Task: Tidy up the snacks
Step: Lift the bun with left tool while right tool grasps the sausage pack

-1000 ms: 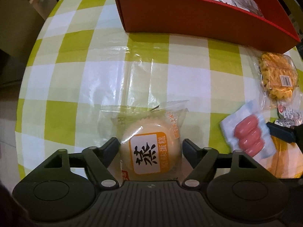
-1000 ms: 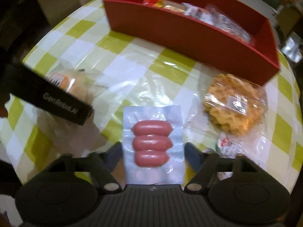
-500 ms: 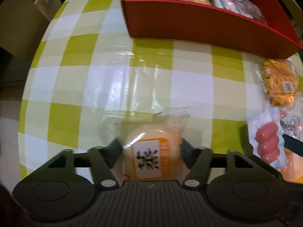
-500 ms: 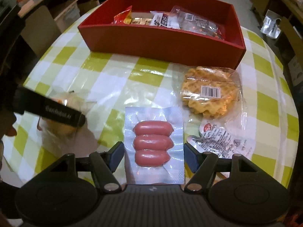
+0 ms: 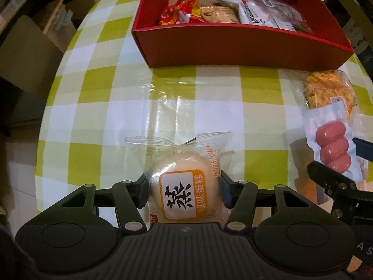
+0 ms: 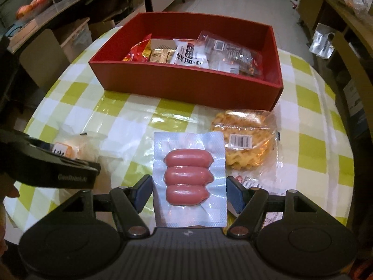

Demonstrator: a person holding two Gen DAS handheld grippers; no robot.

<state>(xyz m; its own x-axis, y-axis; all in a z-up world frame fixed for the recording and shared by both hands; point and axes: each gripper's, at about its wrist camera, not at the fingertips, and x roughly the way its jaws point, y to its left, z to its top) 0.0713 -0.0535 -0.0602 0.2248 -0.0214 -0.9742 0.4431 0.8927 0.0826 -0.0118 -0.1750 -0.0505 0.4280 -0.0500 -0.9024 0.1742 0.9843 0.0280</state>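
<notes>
The left gripper point(image 5: 184, 192) has its two fingers point(image 5: 139, 192) closing on the sides of a wrapped round cake point(image 5: 184, 186). The pads press into the clear wrapper on both flanks, and the cake sits between them with its orange-framed label facing up and the crimped end of the wrapper pointing away over the checked tablecloth point(image 5: 98, 116).

The right gripper point(image 6: 189, 192) holds a flat vacuum pack of three pink sausages point(image 6: 188, 177). Its blue pads touch the pack's left and right edges, about half open to fit the pack's width. In the left wrist view the same pack point(image 5: 332, 149) hangs tilted at the right edge, clear of the cloth.

Just beyond the sausages, a bagged waffle point(image 6: 246, 140) lies on the table, its barcode sticker up. Beside it, nearer the right finger, lies a small printed sachet point(image 6: 250, 182), partly hidden.

Further out stands an open red box point(image 6: 186, 84), well apart from both grippers. Inside it lie several snack packets: a red and yellow one point(image 5: 179, 11) at the left, a tan one next to it, and clear bags toward the right. The left gripper's black body point(image 6: 46, 165) shows at the left of the right wrist view, with the cake partly behind it.
</notes>
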